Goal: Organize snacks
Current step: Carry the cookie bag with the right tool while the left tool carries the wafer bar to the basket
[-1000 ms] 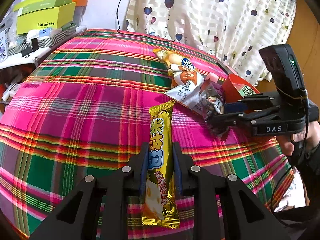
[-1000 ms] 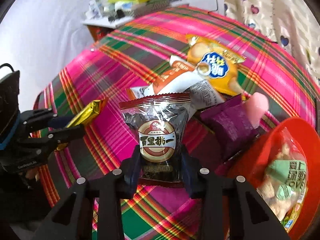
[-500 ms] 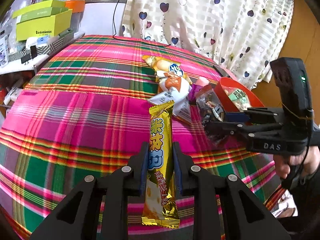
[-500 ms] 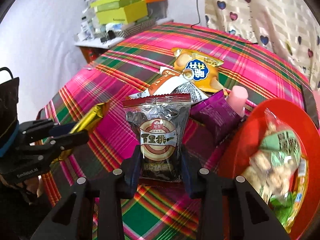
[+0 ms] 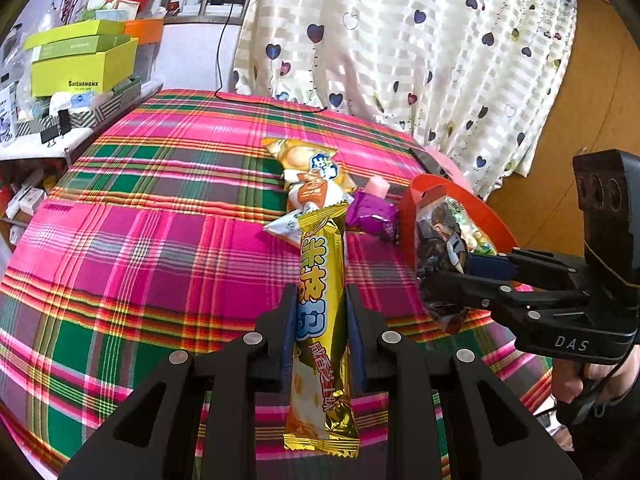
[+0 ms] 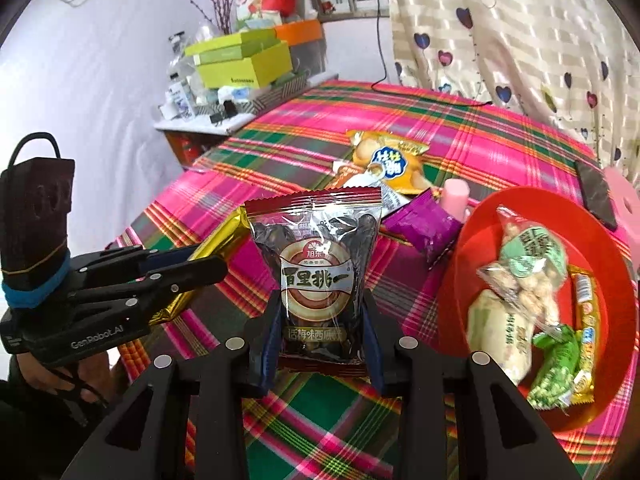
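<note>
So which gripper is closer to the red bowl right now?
Right. The right gripper, holding the seed packet, is beside the red bowl; the left gripper, holding the gold bar, is farther off.

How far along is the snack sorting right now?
Done: several packets already lie in the red bowl. In hand: the left claw grips a gold snack bar, the right claw a dark seed packet. Left: the purple packet, pink tube and biscuit packets on the cloth.
</note>
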### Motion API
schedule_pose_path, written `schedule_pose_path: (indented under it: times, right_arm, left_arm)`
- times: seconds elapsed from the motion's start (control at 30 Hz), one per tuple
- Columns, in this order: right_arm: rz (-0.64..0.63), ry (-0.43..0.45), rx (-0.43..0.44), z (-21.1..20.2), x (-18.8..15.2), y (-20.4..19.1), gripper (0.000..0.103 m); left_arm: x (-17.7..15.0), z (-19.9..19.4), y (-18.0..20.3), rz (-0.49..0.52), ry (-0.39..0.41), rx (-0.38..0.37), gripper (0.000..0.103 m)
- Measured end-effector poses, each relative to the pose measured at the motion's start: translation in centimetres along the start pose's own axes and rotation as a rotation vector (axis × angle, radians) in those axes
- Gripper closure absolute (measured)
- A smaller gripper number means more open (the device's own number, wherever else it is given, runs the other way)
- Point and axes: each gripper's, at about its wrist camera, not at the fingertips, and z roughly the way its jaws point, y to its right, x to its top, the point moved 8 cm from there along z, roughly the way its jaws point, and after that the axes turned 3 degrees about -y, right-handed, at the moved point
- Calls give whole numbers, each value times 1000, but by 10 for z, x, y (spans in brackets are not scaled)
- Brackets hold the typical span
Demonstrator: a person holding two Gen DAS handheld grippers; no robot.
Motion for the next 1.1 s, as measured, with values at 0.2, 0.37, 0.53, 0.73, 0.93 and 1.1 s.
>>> schedule_pose_path:
  times: [0.2,0.37,0.53,0.73,0.93,1.1]
  right_arm:
    - [21,45,-21,-21,0,5,70]
    - [32,76,-37,-36,0,10,70]
    - [46,103,-53,-51,-2,16,70]
    - [64,130,-68,-66,-5,27,70]
    - [79,149,-78,-78,-8,36,70]
    - [97,164,-89,-84,-10,44,70]
  left_arm:
    - [7,-3,16,26,13,-17,79]
    - [14,-7,31,54,27,-33,79]
    - [21,-8,45,73,37,-44,79]
    - [27,-10,58,88,43,-56,79]
    - [32,-9,70,106,42,-64,79]
    - [37,-6,82,125,41,-76,79]
